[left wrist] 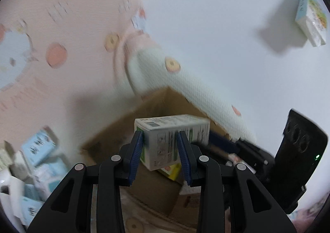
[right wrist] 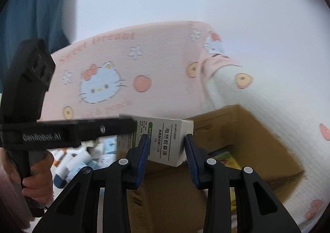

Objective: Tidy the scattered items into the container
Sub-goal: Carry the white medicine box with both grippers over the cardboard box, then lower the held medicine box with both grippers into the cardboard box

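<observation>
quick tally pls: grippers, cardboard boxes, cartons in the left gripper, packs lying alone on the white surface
grippers: 2, left and right
cardboard box: 1
carton in the left gripper: 1
lone pack: 1
total: 5
The pile at the left is too blurred to count.

Cardboard box (left wrist: 156, 197): open, on the patterned mat (left wrist: 61, 32), below both grippers.
Carton (left wrist: 173, 140): between the left gripper's (left wrist: 160, 154) jaws, above the box.
Second carton (right wrist: 167, 142): between the right gripper's (right wrist: 167, 156) jaws, over the box edge.
Scattered packets (left wrist: 35, 167): left of the box.
Lone packet (left wrist: 311, 16): far right, well apart.
</observation>
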### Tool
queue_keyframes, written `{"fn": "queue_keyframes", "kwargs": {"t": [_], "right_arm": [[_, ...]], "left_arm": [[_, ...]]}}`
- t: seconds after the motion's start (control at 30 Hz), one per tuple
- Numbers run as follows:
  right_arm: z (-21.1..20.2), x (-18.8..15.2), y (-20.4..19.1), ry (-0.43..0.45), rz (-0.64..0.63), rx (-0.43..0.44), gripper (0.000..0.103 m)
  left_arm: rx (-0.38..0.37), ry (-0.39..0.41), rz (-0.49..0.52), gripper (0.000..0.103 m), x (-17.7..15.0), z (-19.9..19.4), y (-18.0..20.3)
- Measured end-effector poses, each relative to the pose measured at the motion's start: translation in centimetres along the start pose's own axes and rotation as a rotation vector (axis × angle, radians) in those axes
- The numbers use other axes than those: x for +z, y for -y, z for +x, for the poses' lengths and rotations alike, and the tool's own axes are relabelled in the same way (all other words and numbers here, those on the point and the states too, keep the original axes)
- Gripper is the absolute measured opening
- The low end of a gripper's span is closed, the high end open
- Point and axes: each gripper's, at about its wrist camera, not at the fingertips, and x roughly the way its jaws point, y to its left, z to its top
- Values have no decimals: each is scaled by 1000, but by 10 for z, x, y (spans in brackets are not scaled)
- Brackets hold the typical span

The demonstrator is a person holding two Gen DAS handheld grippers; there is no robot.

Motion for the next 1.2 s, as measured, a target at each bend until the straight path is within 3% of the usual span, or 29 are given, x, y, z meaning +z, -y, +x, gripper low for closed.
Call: {"fn": "queue_keyframes", "kwargs": {"t": [0.1, 0.4, 0.77, 0.93, 1.1, 1.2], "right_arm": [[6, -1, 15, -40, -26, -43, 30], [39, 4, 50, -198, -49, -73, 28], [96, 11, 77, -486, -30, -15, 27], [121, 9, 95, -607, 29, 33, 27], [144, 3, 101, -705, 37, 55, 19], [156, 6, 108, -746, 44, 35, 16]], "left_arm": [[-48, -84, -60, 37, -1, 30, 0], [-24, -221, -119, 37, 3, 87, -4], [14, -361, -271, 36, -1, 134, -27], [67, -407, -265, 36, -4, 151, -26], [166, -519, -331, 36, -4, 173, -32], [205, -537, -384, 34, -5, 183, -35]]}}
